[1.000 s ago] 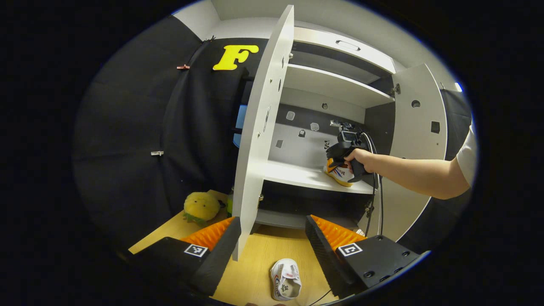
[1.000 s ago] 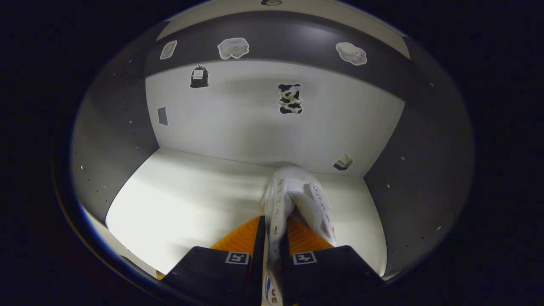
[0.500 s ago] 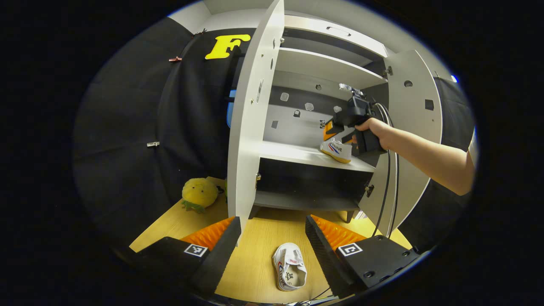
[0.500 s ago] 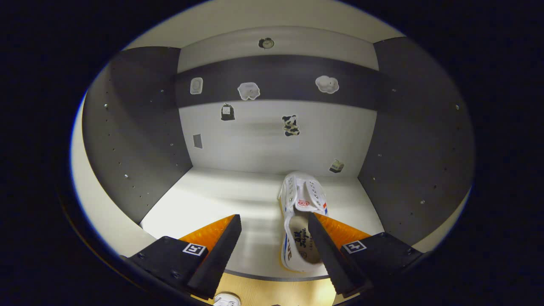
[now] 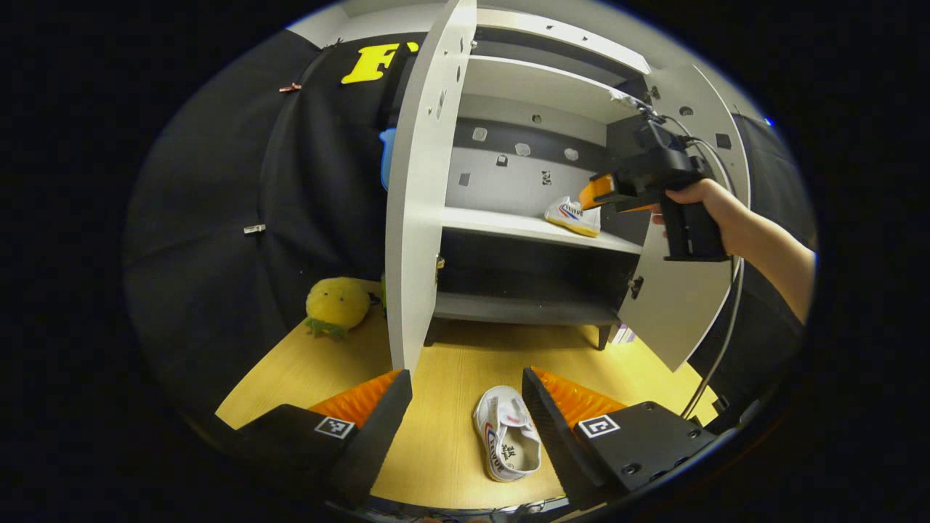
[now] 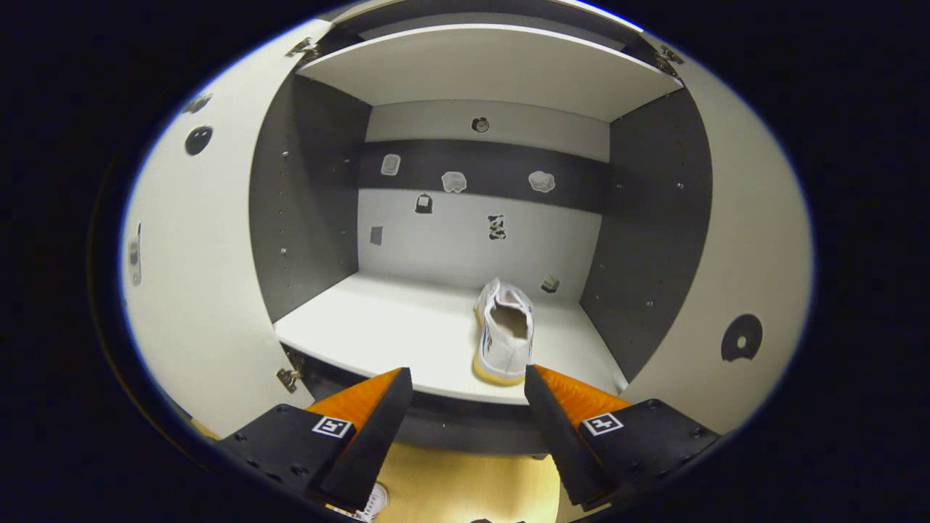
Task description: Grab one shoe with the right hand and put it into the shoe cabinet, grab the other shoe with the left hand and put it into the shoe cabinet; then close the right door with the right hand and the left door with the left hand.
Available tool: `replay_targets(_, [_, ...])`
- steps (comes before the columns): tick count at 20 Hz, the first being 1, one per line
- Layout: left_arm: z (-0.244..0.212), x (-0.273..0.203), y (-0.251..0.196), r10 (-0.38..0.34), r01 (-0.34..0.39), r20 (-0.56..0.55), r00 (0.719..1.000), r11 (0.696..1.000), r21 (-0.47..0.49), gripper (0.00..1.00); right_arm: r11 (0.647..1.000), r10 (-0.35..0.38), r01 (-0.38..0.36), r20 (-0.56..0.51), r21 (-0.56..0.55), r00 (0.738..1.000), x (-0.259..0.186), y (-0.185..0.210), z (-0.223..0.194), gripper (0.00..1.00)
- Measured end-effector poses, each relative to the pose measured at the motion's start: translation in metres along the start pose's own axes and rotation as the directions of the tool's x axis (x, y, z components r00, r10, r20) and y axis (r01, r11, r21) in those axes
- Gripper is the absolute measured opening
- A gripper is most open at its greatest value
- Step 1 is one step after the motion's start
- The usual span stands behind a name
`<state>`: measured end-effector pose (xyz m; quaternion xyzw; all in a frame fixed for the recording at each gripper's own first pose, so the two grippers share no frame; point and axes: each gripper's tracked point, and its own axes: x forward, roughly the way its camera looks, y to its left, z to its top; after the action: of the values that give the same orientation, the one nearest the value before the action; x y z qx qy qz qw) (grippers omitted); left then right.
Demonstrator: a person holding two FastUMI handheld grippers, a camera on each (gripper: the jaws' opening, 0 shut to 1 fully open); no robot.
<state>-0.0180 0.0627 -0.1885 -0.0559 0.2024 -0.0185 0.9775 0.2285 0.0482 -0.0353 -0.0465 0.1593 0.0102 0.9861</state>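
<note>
Now | right tool (image 6: 465,407) open, empty, backed out of cabinet (image 6: 305,218) | shoe (image 6: 503,334) apparently left on shelf (image 6: 378,327)

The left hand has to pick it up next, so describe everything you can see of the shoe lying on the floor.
The shoe on the floor is a small white low-top sneaker, canvas by the look of it, with red and blue stripes on its side and dark print on the insole. It lies sole down on the yellow wooden floor in front of the open cabinet, its opening facing up. It sits between the open left tongs, nearer their right finger; whether that finger touches it cannot be told.
</note>
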Motion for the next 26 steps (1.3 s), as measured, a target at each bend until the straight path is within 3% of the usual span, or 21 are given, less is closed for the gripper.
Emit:
replay_targets(2, [-0.016, 0.007, 0.005, 0.001, 0.000, -0.033, 0.999, 1.000, 0.018, 0.95, 0.999, 0.014, -0.015, 0.030, 0.036, 0.999, -0.019, 0.004, -0.019, 0.98])
replay_targets(6, [-0.046, 0.022, 0.003, -0.015, 0.021, -0.094, 0.995, 0.998, 0.063, 0.95, 0.998, -0.026, 0.025, 0.022, 0.062, 0.999, -0.052, -0.010, -0.072, 0.98])
replay_targets(17, [-0.125, 0.071, -0.027, -0.091, 0.140, -0.289, 0.953, 0.978, 0.156, 0.96, 0.993, -0.005, 0.032, -0.230, 0.116, 0.973, -0.147, -0.002, -0.237, 0.99])
replay_targets(23, [-0.163, 0.113, -0.040, -0.108, 0.184, -0.363, 0.926, 0.966, 0.182, 0.95, 0.995, -0.007, 0.033, -0.257, 0.098, 0.966, -0.179, -0.004, -0.264, 0.99])
replay_targets(26, [-0.179, 0.133, -0.040, -0.077, 0.176, -0.381, 0.921, 0.957, 0.231, 0.96, 0.994, -0.019, 0.047, -0.277, 0.096, 0.961, -0.187, -0.008, -0.272, 0.99])
